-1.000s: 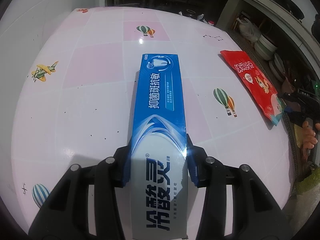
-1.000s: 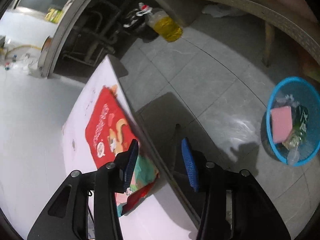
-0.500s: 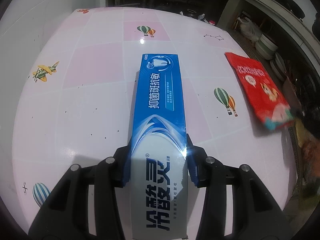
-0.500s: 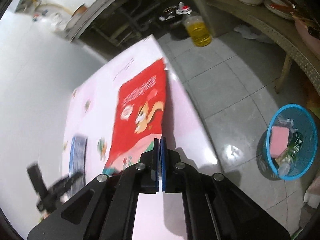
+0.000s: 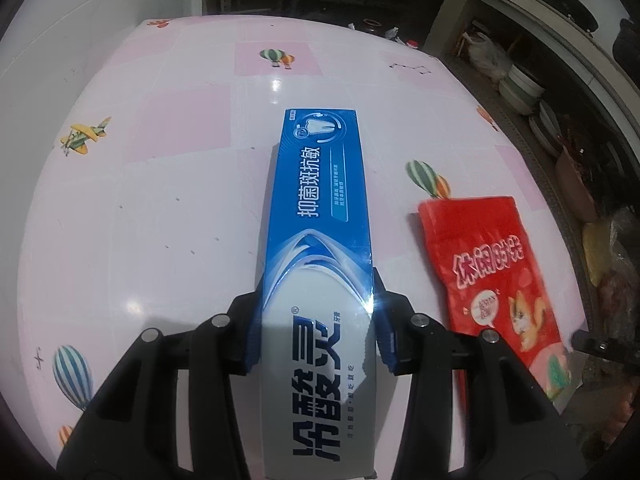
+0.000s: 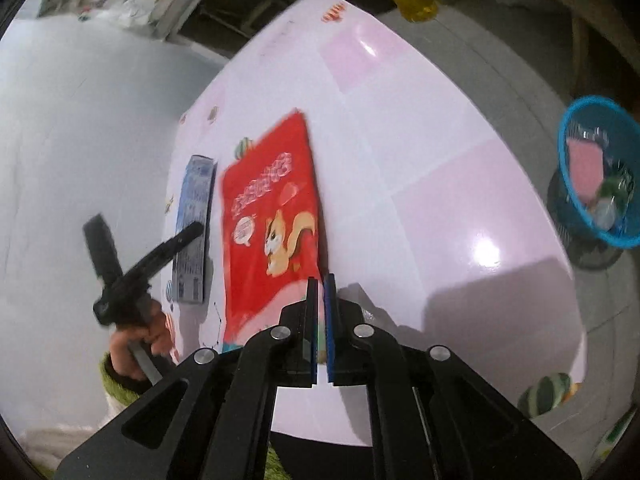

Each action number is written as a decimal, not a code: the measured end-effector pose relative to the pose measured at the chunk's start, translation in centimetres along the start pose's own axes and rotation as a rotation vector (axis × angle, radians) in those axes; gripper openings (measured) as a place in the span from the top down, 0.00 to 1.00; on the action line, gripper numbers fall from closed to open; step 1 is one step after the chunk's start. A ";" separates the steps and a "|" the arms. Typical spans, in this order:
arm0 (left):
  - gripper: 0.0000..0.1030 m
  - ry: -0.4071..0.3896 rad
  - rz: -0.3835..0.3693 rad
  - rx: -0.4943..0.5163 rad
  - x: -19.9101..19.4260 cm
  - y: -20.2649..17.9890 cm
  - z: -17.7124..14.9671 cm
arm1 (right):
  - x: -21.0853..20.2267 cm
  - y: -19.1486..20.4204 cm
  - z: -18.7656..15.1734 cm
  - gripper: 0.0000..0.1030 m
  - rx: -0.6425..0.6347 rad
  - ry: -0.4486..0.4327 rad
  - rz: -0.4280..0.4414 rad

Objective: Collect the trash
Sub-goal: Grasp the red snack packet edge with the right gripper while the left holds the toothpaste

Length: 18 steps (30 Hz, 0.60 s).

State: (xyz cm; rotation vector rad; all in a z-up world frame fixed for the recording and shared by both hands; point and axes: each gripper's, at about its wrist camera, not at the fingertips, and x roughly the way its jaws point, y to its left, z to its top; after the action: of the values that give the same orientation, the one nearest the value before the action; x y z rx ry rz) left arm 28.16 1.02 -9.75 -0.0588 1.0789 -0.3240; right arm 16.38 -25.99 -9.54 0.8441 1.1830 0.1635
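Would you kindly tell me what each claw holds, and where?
Left claw clamps the toothpaste box across its sides near one end; right claw pinches the red snack bag by its near edge.

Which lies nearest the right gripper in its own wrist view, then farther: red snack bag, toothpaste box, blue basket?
1. red snack bag, its corner pinched in the right gripper.
2. toothpaste box, left of the bag on the table.
3. blue basket, far right, on the floor.

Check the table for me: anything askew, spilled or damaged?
Nothing spilled or damaged. The red snack bag, pinched at its corner by the right gripper, lies flat beside the toothpaste box held in the left gripper.
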 end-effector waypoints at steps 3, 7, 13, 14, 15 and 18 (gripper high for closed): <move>0.58 -0.002 -0.006 0.032 -0.2 -1.3 -1.0 | 1.5 0.1 0.3 0.92 0.032 0.025 0.036; 0.58 -0.006 -0.006 0.088 -0.5 -3.0 -2.2 | 3.3 0.7 0.3 0.85 0.041 0.058 0.060; 0.58 -0.005 -0.007 0.147 -0.7 -4.6 -3.3 | 4.1 0.9 0.4 0.78 0.078 0.051 0.112; 0.58 -0.005 -0.006 0.156 -0.7 -4.8 -3.4 | 4.3 0.8 0.6 0.78 0.094 0.052 0.133; 0.58 -0.006 -0.005 0.166 -0.7 -5.0 -3.4 | 4.5 0.8 0.6 0.77 0.099 0.054 0.141; 0.58 -0.005 -0.006 0.177 -0.7 -5.4 -3.5 | 5.2 1.3 0.8 0.77 0.100 0.055 0.158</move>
State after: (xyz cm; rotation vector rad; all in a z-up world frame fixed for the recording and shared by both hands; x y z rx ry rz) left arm 23.59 -3.52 -9.76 0.0951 1.0412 -0.4235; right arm 19.57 -22.78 -12.51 1.0267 1.1838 0.2600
